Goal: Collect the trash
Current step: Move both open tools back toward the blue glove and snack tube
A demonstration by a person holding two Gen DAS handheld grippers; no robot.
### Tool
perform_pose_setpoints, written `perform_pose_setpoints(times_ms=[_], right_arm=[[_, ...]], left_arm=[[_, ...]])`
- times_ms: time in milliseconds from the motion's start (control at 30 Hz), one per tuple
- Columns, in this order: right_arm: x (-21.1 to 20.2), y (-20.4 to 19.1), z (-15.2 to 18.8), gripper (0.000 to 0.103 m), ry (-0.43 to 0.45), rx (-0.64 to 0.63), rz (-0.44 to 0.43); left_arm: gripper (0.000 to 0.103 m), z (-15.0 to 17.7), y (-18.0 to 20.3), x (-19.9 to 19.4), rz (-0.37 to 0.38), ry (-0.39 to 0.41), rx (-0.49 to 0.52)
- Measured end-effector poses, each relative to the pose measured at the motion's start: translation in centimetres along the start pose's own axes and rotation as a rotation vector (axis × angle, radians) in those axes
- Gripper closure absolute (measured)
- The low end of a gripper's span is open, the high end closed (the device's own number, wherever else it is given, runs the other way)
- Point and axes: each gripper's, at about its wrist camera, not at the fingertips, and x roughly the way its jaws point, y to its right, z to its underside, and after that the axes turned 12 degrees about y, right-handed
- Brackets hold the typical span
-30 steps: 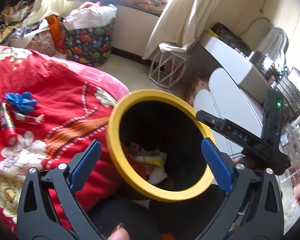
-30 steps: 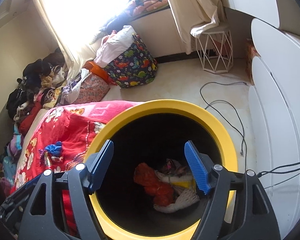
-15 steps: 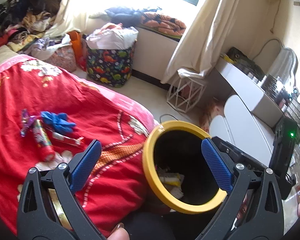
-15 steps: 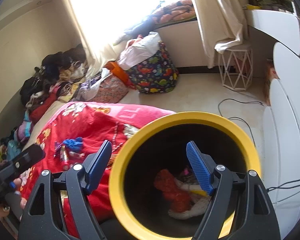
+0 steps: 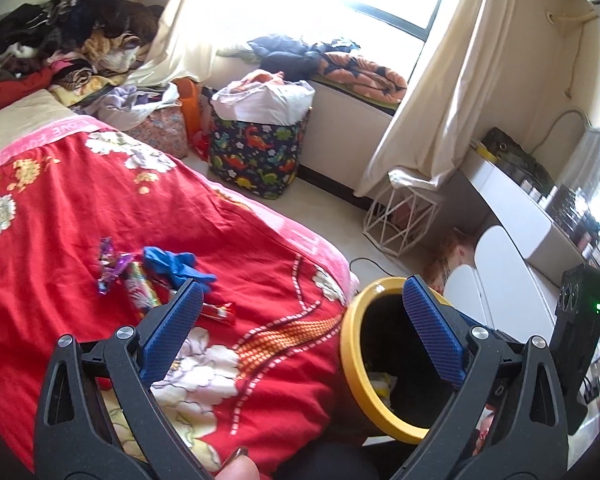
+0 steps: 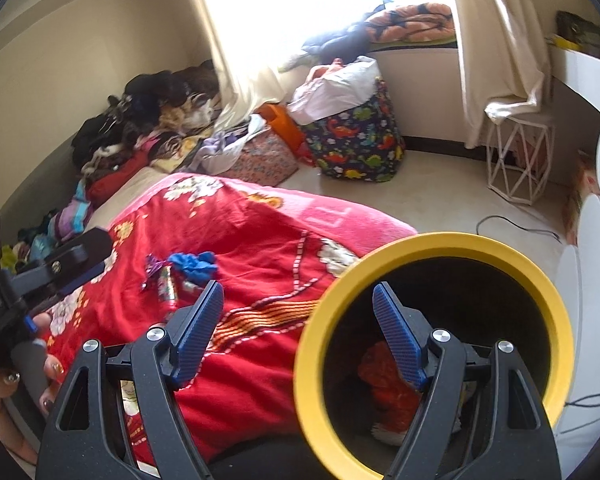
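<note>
Left gripper (image 5: 302,304): jaws apart, empty. Right gripper (image 6: 298,310): jaws apart, empty. Wrappers (image 5: 140,284) and blue glove (image 5: 176,266): on red blanket (image 5: 260,248), just beyond the left jaw. Yellow-rimmed bin (image 6: 452,240): behind right jaw. Risk: pads pinching blanket with thin wrappers; bin tipping if nudged.

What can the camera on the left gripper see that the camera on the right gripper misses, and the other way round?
Only the left wrist view shows the white desk by the wall with the shiny silver appliance.

Only the right wrist view shows the crumpled red trash deep in the bin and a hand holding the left gripper.

Both show the yellow-rimmed black trash bin, the red flowered bedspread, the crumpled blue glove among wrappers, and the dinosaur-print fabric basket.
</note>
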Motion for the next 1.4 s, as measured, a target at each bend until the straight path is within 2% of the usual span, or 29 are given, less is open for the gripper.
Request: perform_pose_setpoints(times_ms=[300,667,867,1067,1167,1300,1400], right_arm=[[2.7,-3.2,0.0,0.028,-0.038,-0.088,-0.042],[7.3,-7.5,0.3,0.029,-0.101,-0.215,-0.101],[10.8,-10.2,1.5,0.036,-0.182,-0.304,-0.138],[14.2,-12.1,3.2,0.044,-0.27,-0.369,-0.158],[15.8,-13.0,4.0,0.047,-0.307,-0.415,-0.151],[18.0,-13.8,5.2,0.053,-0.362,-0.462,-0.13],[19.5,-14.2,6.3,0.059,-0.399,-0.513,-0.109]], left_arm=[[0.011,-1.1,-3.1,-0.5,-0.059,0.032,-0.032],[0.011,-1.9,-9.0,-0.8,-0.172,0.054,-0.093],[0.012,-1.7,-12.6,-0.6,-0.239,0.045,-0.142],[0.034,-0.5,-16.3,0.6,-0.274,-0.01,-0.232],[0.041,0.1,-17.5,1.4,-0.274,-0.034,-0.271],[0.048,0.9,-18.5,2.5,-0.26,-0.066,-0.308],[0.049,1.6,-19.1,3.4,-0.241,-0.088,-0.355]])
